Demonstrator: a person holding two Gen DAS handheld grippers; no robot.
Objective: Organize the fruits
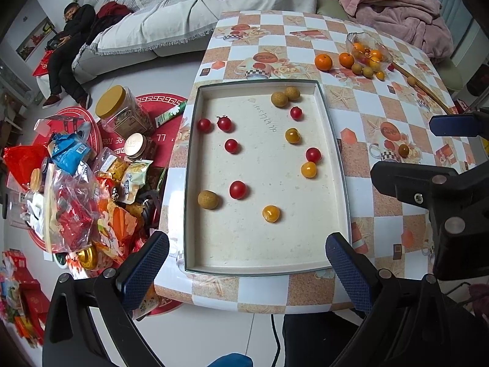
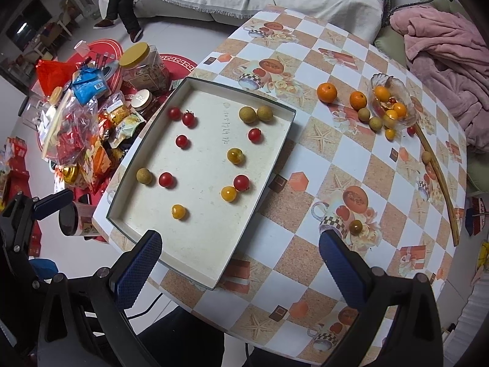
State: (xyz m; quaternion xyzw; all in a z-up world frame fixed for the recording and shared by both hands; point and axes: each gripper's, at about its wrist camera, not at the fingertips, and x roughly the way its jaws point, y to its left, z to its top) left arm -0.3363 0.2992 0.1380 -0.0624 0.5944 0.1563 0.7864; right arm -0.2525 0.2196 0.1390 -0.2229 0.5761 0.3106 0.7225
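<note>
1. Red cherry tomatoes [image 1: 237, 189], yellow ones and tan longans lie scattered in the shallow white rectangular tray [image 1: 333, 140] by the table's left edge.
2. Left gripper [image 1: 247, 270] and right gripper [image 2: 240, 267] hover spread, empty.
3. Small, round and likely soft-skinned: pinch gently across the middle.

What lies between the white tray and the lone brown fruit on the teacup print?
Nothing: only bare checkered tablecloth lies between the tray and that lone brown fruit, seen best in the right wrist view.
</note>
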